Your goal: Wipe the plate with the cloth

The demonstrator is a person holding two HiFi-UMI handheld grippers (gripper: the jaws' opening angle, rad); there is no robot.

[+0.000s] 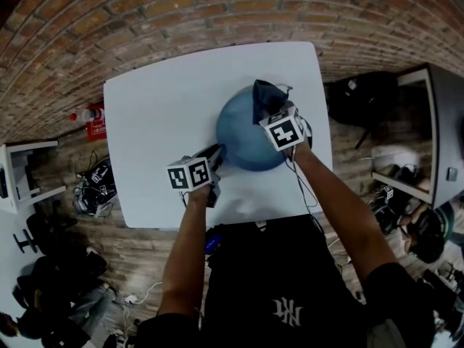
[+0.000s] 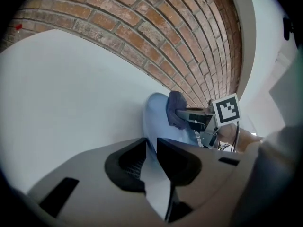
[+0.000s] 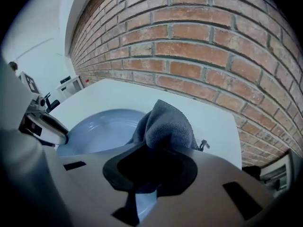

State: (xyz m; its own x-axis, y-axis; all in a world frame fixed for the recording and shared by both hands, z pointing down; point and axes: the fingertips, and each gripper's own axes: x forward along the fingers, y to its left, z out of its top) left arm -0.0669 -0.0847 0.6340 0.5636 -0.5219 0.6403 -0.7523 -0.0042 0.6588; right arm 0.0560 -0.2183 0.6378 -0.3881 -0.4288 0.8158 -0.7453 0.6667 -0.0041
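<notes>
A round blue plate lies on the white table. My left gripper is shut on the plate's near-left rim, which runs between the jaws in the left gripper view. My right gripper is shut on a dark grey cloth, bunched and sticking up past the jaws. In the right gripper view the cloth hangs over the plate's right side. The left gripper's tip shows on the plate's far rim there.
A brick wall runs along the table's far edge. A red-capped bottle stands on the floor left of the table. A dark bag and a shelf unit stand to the right. Cables and bags lie at lower left.
</notes>
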